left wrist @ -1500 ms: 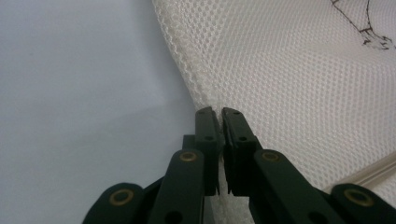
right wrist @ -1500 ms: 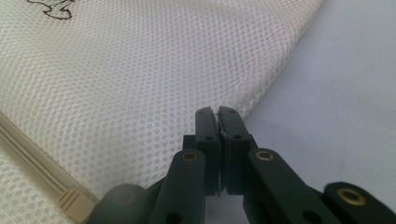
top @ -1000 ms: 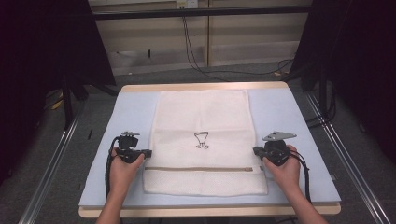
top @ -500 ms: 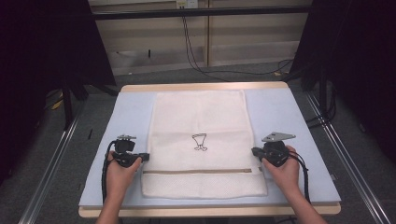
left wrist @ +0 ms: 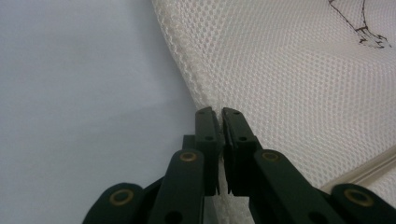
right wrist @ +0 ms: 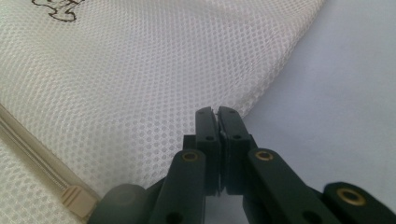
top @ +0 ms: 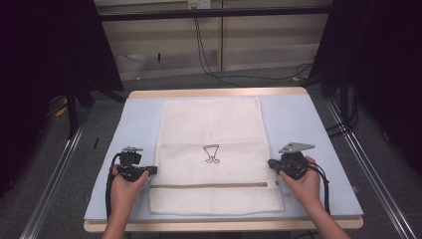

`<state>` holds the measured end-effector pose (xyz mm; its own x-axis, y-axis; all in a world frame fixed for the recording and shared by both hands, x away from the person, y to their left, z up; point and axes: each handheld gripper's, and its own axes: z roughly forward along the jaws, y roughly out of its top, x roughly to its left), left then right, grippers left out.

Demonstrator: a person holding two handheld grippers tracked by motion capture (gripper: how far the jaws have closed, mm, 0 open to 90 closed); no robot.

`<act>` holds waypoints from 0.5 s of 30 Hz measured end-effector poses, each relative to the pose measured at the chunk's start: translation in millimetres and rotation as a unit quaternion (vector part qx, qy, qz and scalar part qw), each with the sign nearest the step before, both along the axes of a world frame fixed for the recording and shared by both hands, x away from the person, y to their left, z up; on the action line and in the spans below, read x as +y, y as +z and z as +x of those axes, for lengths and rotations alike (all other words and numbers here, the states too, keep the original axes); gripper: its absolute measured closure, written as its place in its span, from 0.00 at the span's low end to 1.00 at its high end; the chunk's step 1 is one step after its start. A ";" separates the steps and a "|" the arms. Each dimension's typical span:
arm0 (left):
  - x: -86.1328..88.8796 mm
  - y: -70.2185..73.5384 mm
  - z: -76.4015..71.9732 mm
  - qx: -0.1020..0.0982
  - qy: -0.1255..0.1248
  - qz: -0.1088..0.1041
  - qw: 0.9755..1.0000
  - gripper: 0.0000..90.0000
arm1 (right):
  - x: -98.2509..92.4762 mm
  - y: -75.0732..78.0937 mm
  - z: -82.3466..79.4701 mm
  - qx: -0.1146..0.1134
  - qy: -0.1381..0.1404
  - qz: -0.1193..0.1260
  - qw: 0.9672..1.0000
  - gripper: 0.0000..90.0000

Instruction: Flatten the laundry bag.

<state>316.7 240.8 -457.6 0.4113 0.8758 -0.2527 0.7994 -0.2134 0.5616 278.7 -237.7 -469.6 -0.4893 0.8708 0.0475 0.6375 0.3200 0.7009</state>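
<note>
The mesh bag (top: 214, 154) lies flat in the middle of the table (top: 323, 124), its zip (top: 209, 185) running left to right across the near end and a small black print (top: 211, 153) at its centre. Each side edge is pinched just beyond the zip: the left hand-held gripper (top: 149, 171) has its jaws closed tight on the left seam, and the right hand-held gripper (top: 271, 163) is likewise clamped on the right edge, mesh caught between its pads.

Since a second ago the left hand has slid a little nearer along its edge, while the right has kept its place; the bag has not been lifted. With both sides gripped near the zip end, this looks like the start of a fold or a lift of the near part, and the two grips seem level enough for that.

Nothing else lies on the table. Cables (top: 209, 59) trail on the floor beyond the far edge, and dark frames stand at both sides, well apart from the bag. Nothing blocks the way.
</note>
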 end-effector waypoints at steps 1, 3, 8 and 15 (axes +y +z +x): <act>0.8 0.1 -0.3 0.000 0.001 0.000 1.000 0.95 | 0.5 0.0 -0.5 0.000 -0.001 0.001 1.000 0.98; 2.0 -0.1 -1.0 0.000 0.002 0.000 1.000 0.95 | 1.5 -0.1 -1.4 0.001 0.003 0.003 1.000 0.98; 2.0 -1.5 -1.6 0.005 -0.002 0.007 1.000 0.95 | 3.2 -0.2 -3.1 0.004 0.004 -0.002 1.000 0.97; 2.0 -1.2 -1.9 0.004 0.000 0.007 1.000 0.95 | 3.5 -0.3 -5.5 0.001 0.007 -0.005 1.000 0.97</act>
